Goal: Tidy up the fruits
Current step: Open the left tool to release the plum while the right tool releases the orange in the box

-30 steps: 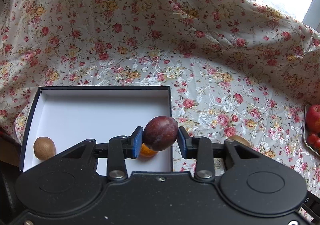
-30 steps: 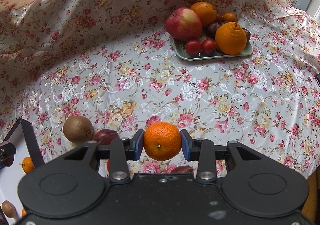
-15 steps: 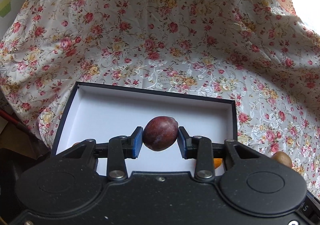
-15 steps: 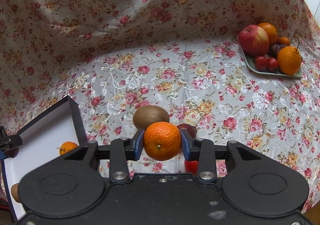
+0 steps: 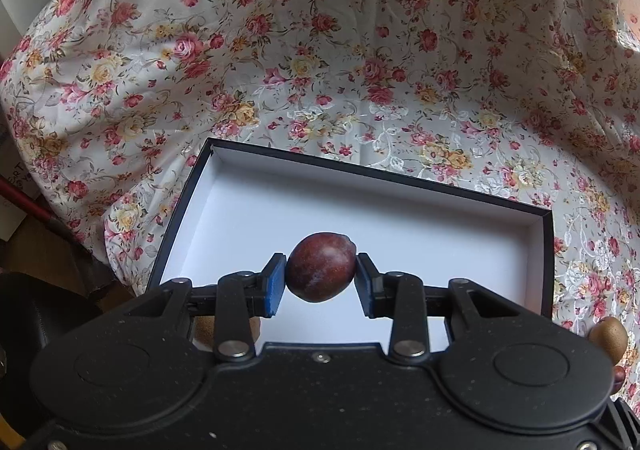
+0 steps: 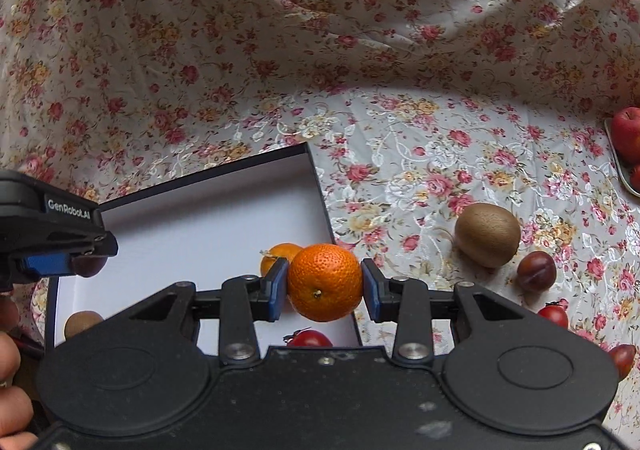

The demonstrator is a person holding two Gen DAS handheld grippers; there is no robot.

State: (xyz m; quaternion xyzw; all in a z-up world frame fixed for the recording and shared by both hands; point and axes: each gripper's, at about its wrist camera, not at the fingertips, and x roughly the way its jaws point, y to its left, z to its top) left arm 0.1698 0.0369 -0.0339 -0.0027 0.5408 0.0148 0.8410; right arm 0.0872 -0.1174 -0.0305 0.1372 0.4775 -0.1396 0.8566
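Note:
My left gripper (image 5: 320,280) is shut on a dark red plum (image 5: 321,273) and holds it over the white inside of a black-rimmed box (image 5: 380,174). My right gripper (image 6: 325,284) is shut on an orange mandarin (image 6: 325,282) above the box's right edge (image 6: 320,190). In the right wrist view the box holds another mandarin (image 6: 278,252), a tomato (image 6: 308,339) and a kiwi (image 6: 80,322). The left gripper (image 6: 52,246) shows at the left of that view.
On the floral cloth right of the box lie a kiwi (image 6: 488,234), a plum (image 6: 536,270), a tomato (image 6: 554,314) and another plum (image 6: 624,358). A tray with red apples (image 6: 626,130) sits at the far right edge.
Both grippers have moved left, over the box, still holding their fruit. The fruit tray has slid to the right edge of the right wrist view.

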